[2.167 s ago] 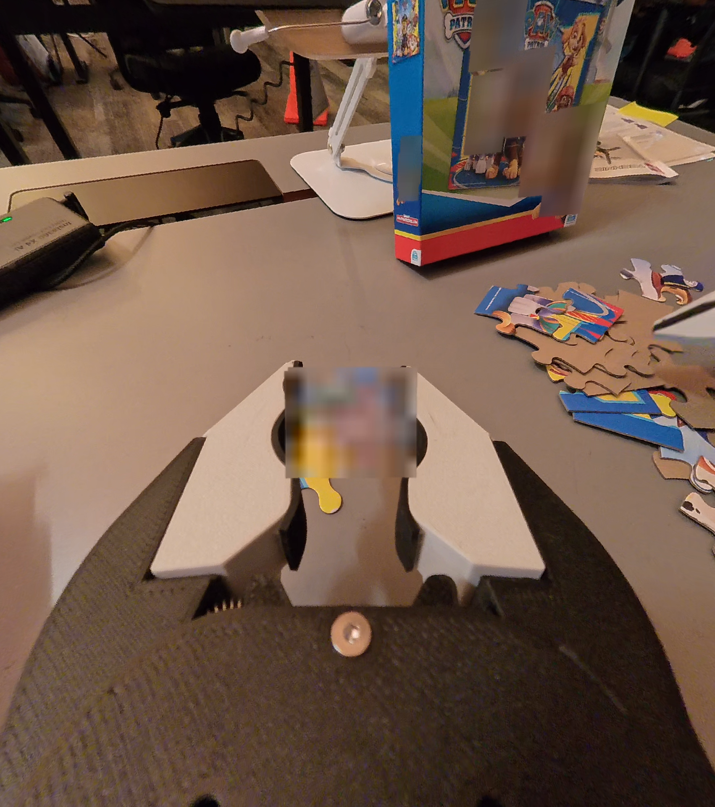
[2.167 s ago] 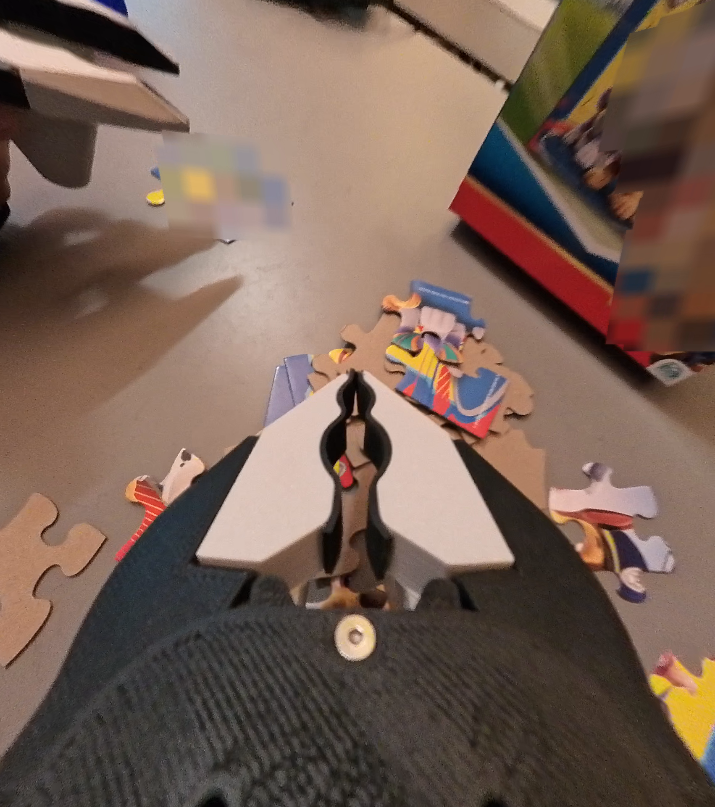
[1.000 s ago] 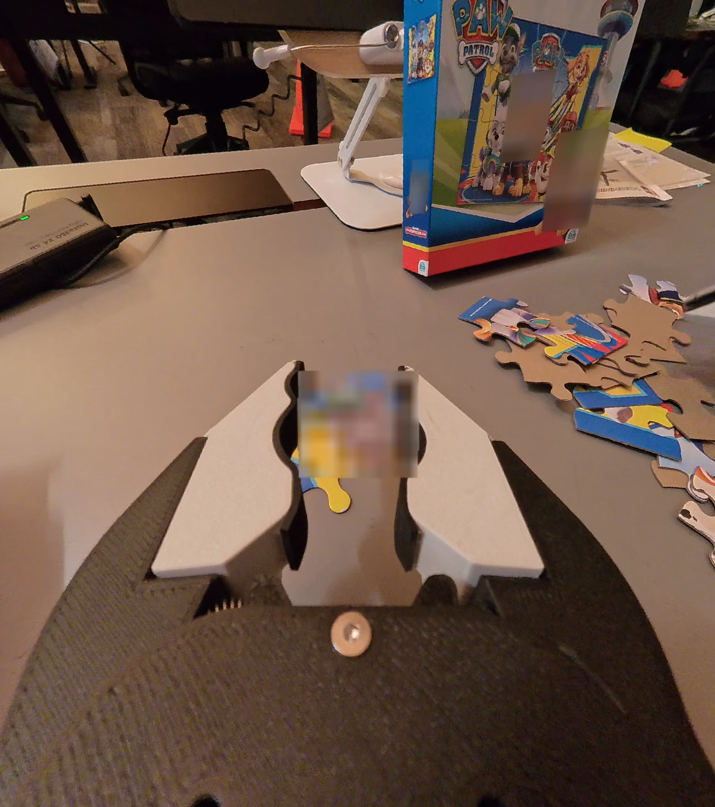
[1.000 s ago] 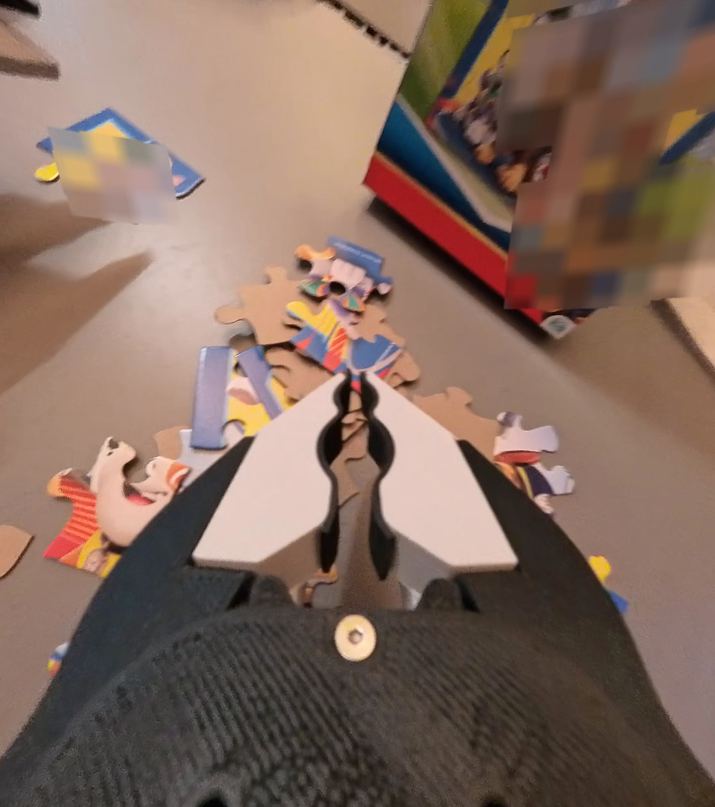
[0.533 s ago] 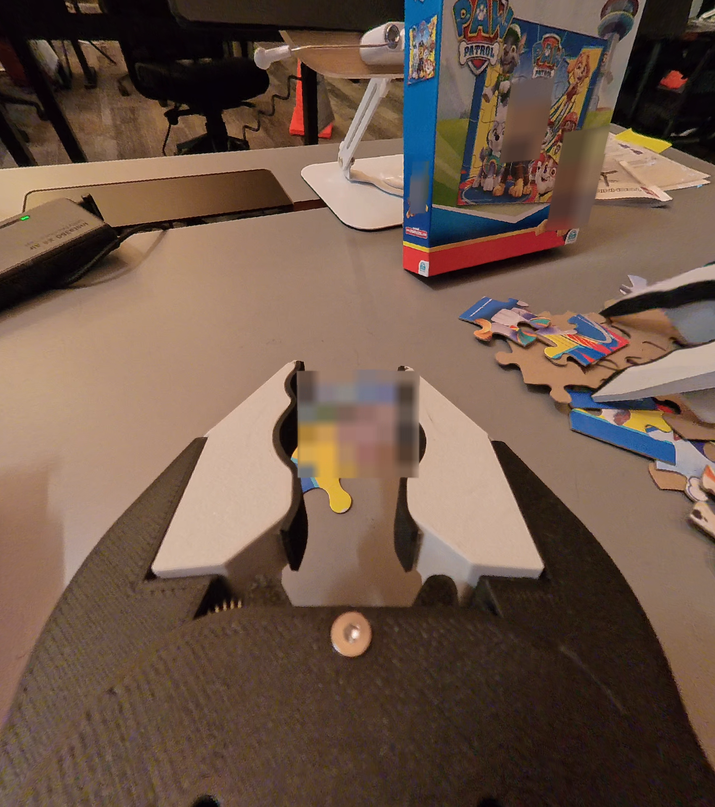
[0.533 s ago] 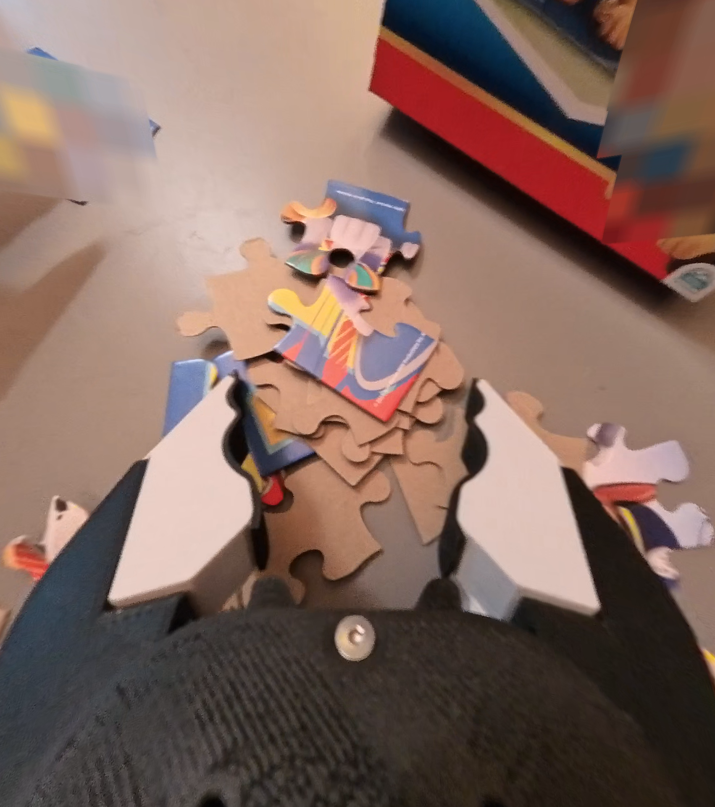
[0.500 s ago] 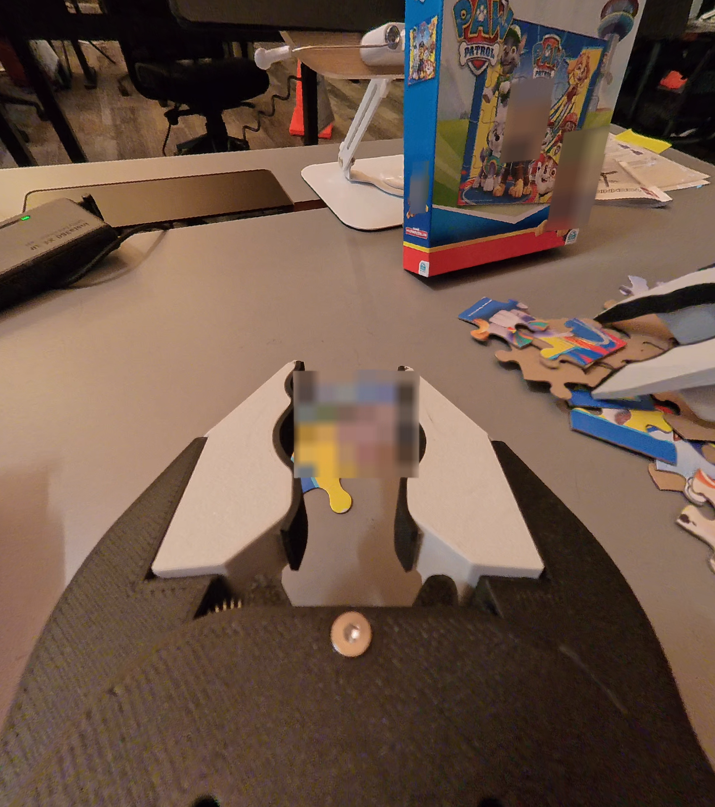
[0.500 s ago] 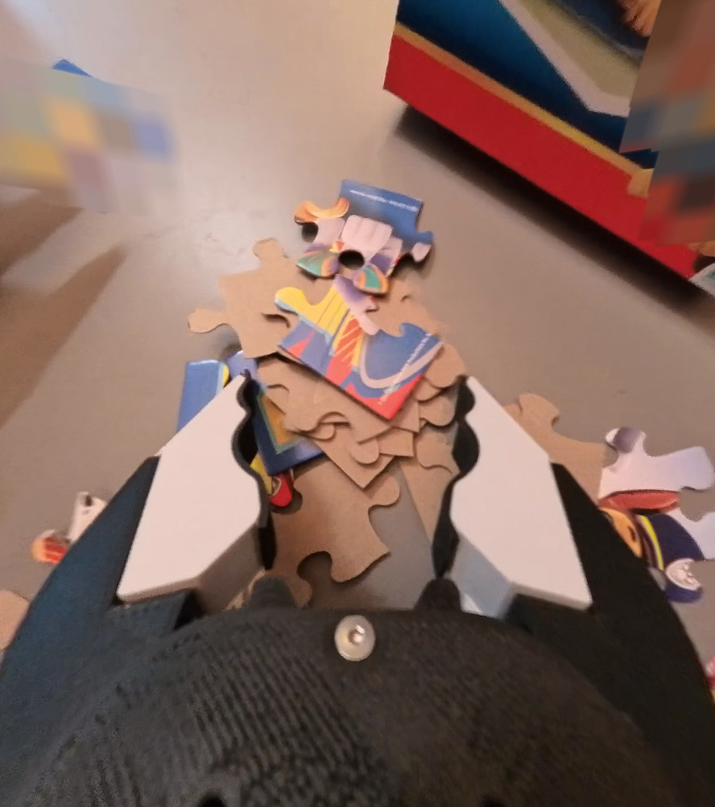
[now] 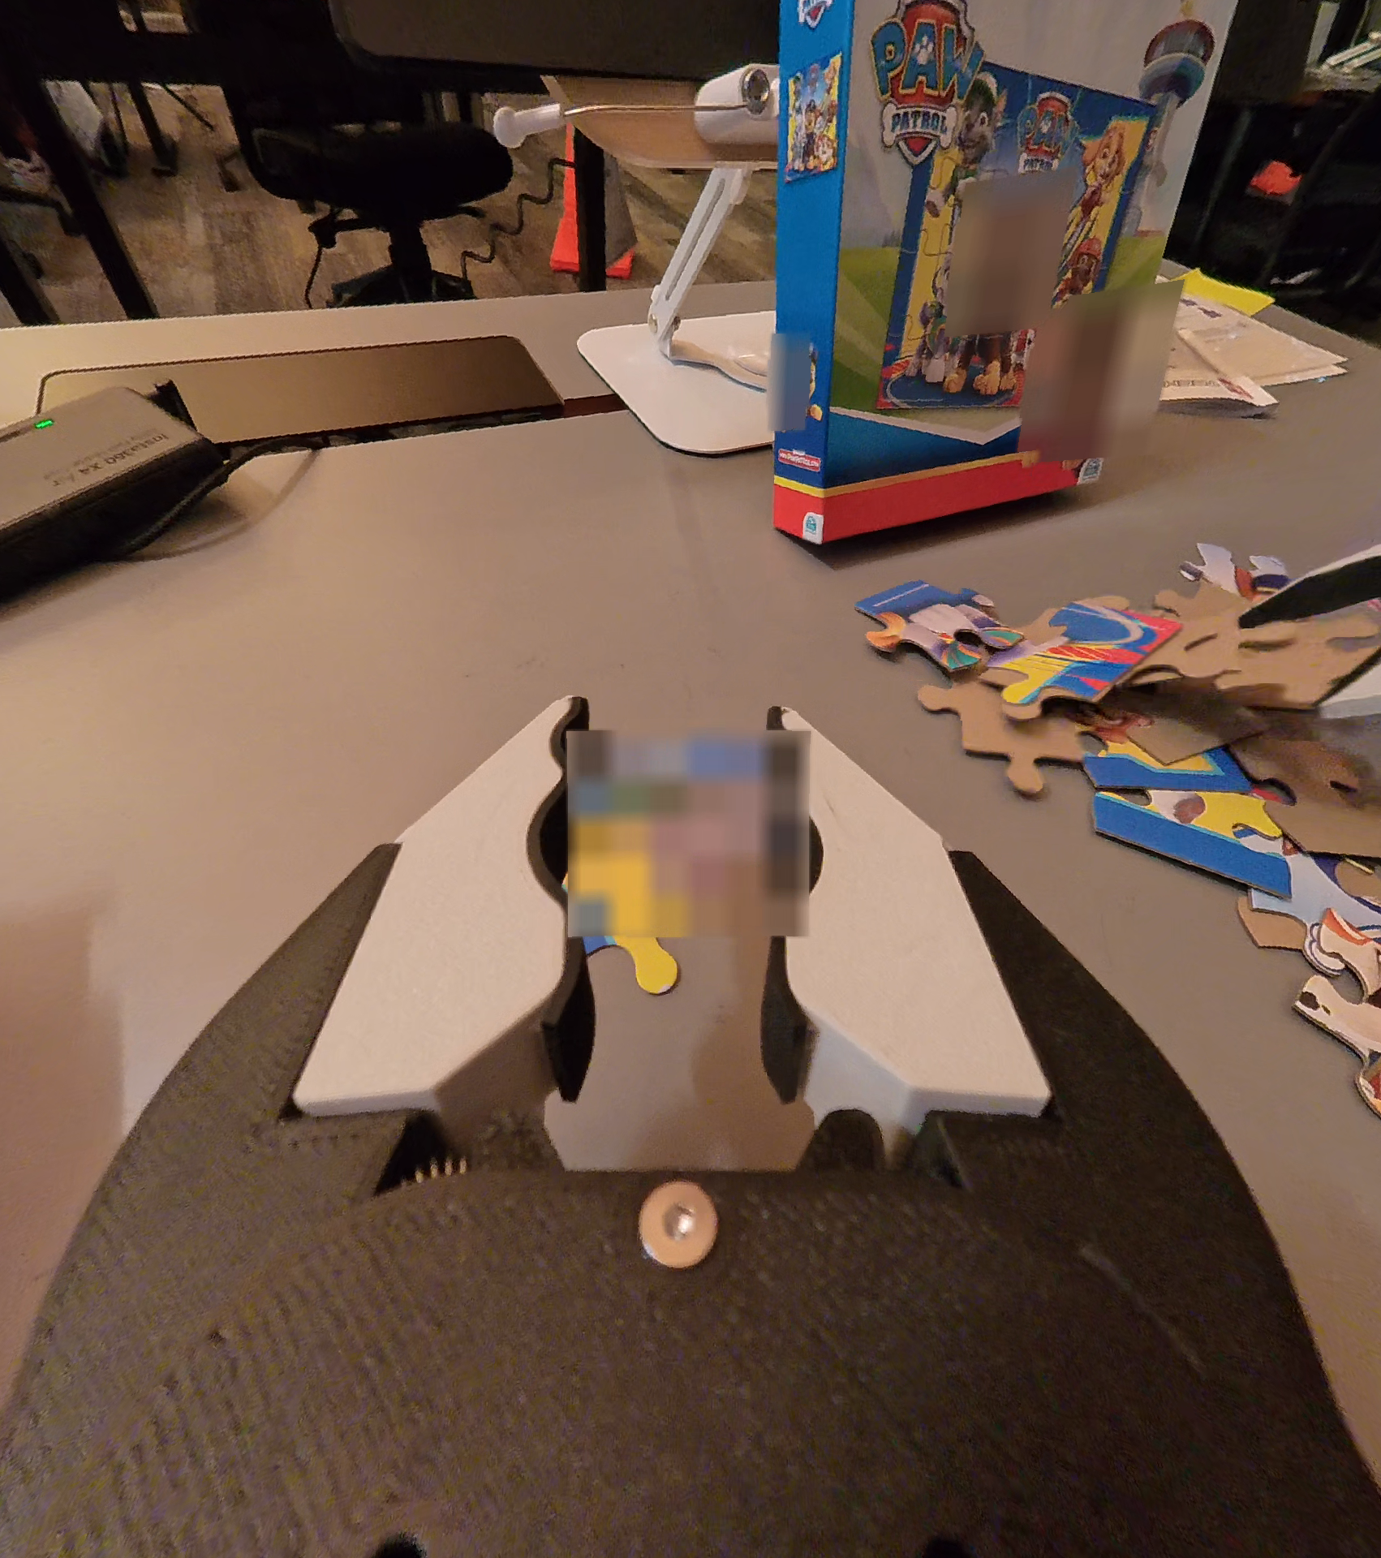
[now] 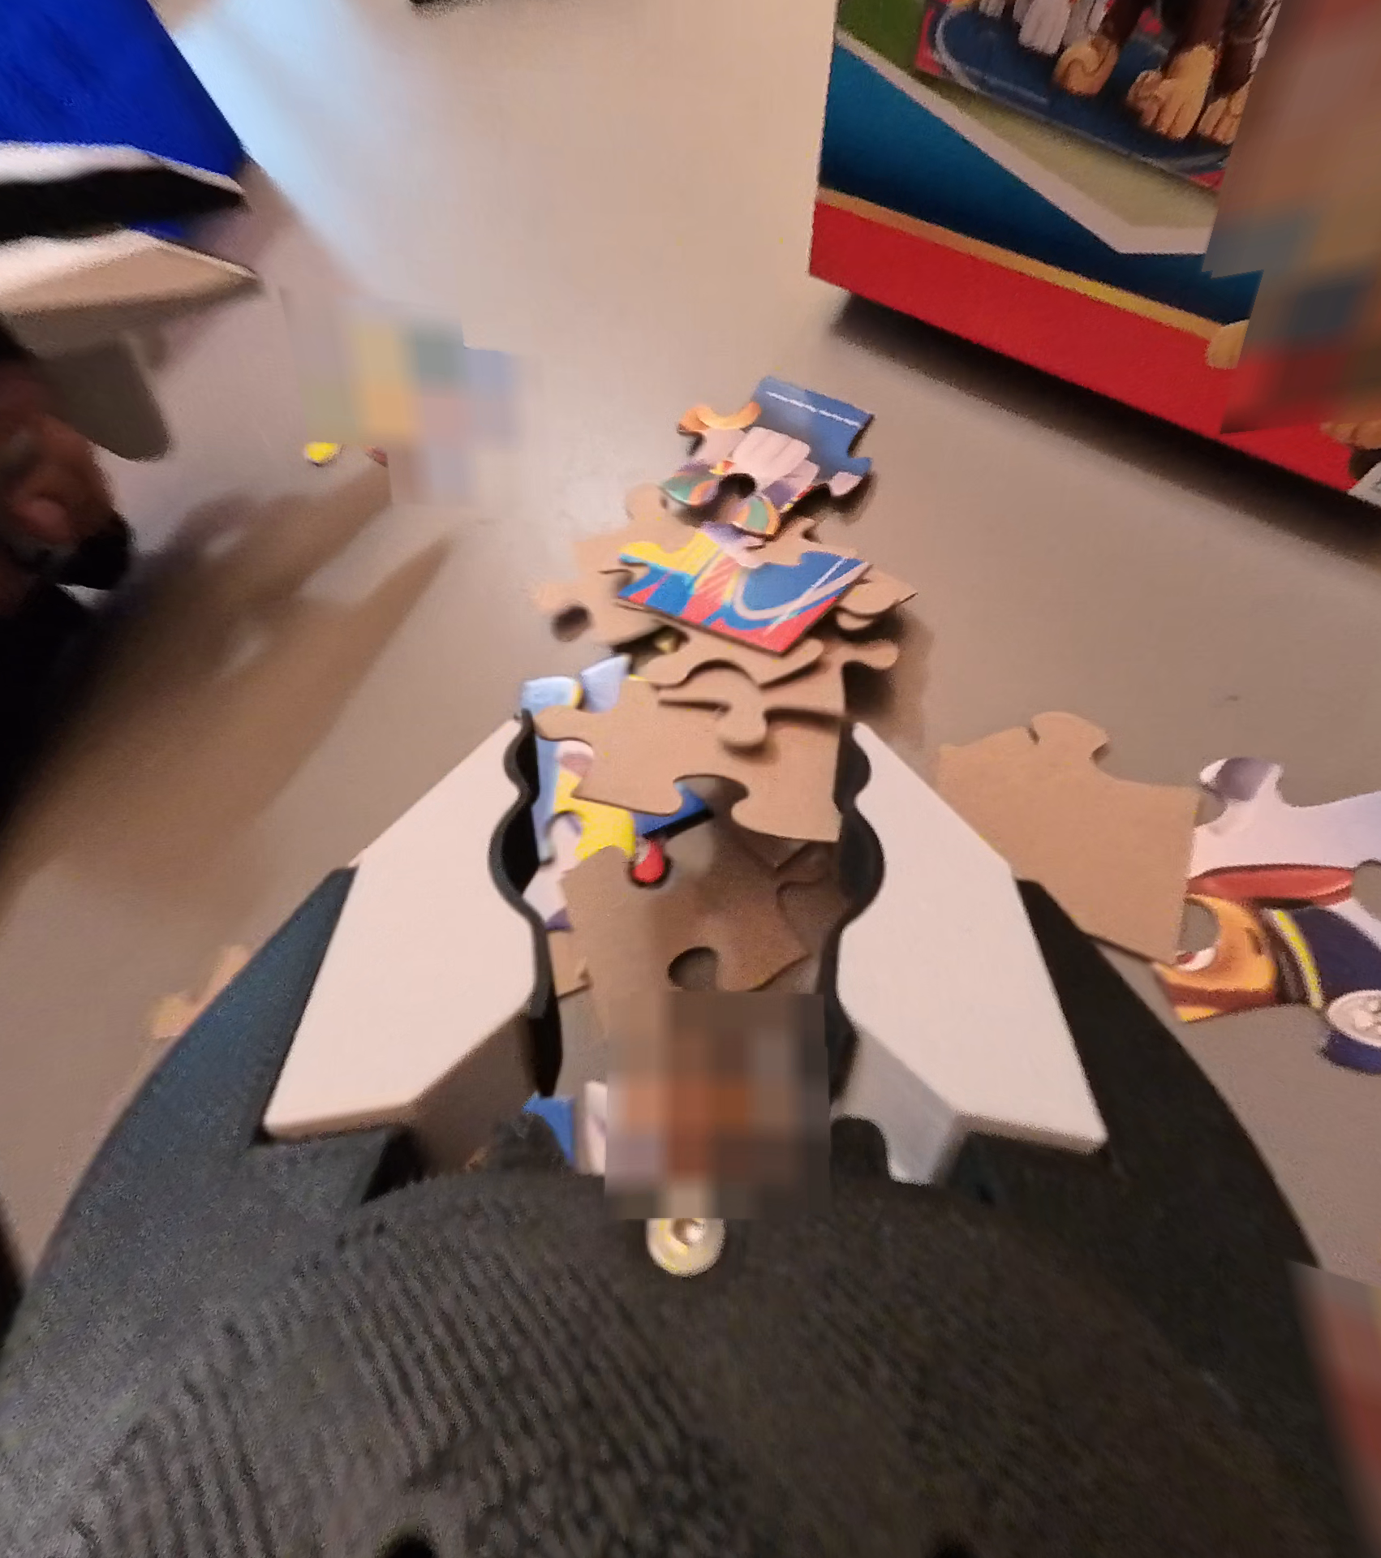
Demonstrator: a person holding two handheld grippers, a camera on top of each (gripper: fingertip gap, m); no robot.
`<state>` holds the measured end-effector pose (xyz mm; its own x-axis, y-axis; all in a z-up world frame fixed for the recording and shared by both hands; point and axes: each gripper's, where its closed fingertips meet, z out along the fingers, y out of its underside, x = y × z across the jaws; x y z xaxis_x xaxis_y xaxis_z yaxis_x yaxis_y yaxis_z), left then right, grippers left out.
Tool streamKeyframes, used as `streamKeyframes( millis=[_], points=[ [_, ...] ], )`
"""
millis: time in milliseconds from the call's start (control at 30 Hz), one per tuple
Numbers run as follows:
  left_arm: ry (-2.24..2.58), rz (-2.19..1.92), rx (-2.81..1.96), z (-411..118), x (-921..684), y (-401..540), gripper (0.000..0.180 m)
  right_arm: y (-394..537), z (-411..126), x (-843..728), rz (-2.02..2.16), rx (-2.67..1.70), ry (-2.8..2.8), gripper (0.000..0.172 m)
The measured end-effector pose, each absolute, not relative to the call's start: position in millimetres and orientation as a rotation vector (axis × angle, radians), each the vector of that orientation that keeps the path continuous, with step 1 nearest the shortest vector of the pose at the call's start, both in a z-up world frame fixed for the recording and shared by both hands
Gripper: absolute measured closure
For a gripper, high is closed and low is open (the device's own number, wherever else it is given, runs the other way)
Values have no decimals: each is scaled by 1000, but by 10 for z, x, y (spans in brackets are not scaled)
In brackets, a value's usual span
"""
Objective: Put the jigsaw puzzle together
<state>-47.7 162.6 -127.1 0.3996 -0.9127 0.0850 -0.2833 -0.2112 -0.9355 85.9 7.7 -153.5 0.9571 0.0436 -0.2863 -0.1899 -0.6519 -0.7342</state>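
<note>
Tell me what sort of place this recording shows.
Probably an office or lab workspace: a grey table with a power adapter, a white desk stand, and a black office chair on wood flooring behind.

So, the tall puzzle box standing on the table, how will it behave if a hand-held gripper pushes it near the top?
The puzzle box stands upright on a narrow base, so a high push would probably tip it. It looks like thin cardboard, likely light, so a low push may slide it on the smooth table.

Matt grey table point(image 9: 417, 607), brown cardboard-backed puzzle pieces point(image 10: 721, 759), glossy printed box point(image 9: 965, 278), matt white fingers point(image 9: 459, 910)
</note>
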Motion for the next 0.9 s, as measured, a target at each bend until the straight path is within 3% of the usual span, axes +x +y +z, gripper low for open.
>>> streamKeyframes(
  millis=[333, 500, 567, 600, 633, 667, 767, 900],
  points=[
    [1461, -1413, -1323, -897, 26, 180, 126, -302, -850, 499, 1159, -1819, 280, 102],
    [1555, -1499, -1199, -827, 241, -473, 129, -450, -634, 162, 1541, -1651, 278, 101],
    [1542, -1572, -1180, -785, 256, -587, 141, -487, -621, 100, 1612, -1620, 283, 101],
    [1533, -1600, -1172, -768, 251, -610, 153, -499, -633, 89, 1625, -1615, 291, 101],
    [1539, -1639, -1147, -747, 224, -646, 176, -510, -648, 90, 1625, -1614, 296, 101],
    [1539, -1682, -1131, -724, 198, -671, 180, -522, -646, 108, 1622, -1601, 297, 118],
    [1475, -1845, -1177, -640, 157, -627, 180, -544, -615, 252, 1531, -1558, 321, 111],
    [1293, -2124, -1333, -595, 166, -467, 180, -566, -695, 445, 921, -1707, 175, 110]
  ],
)
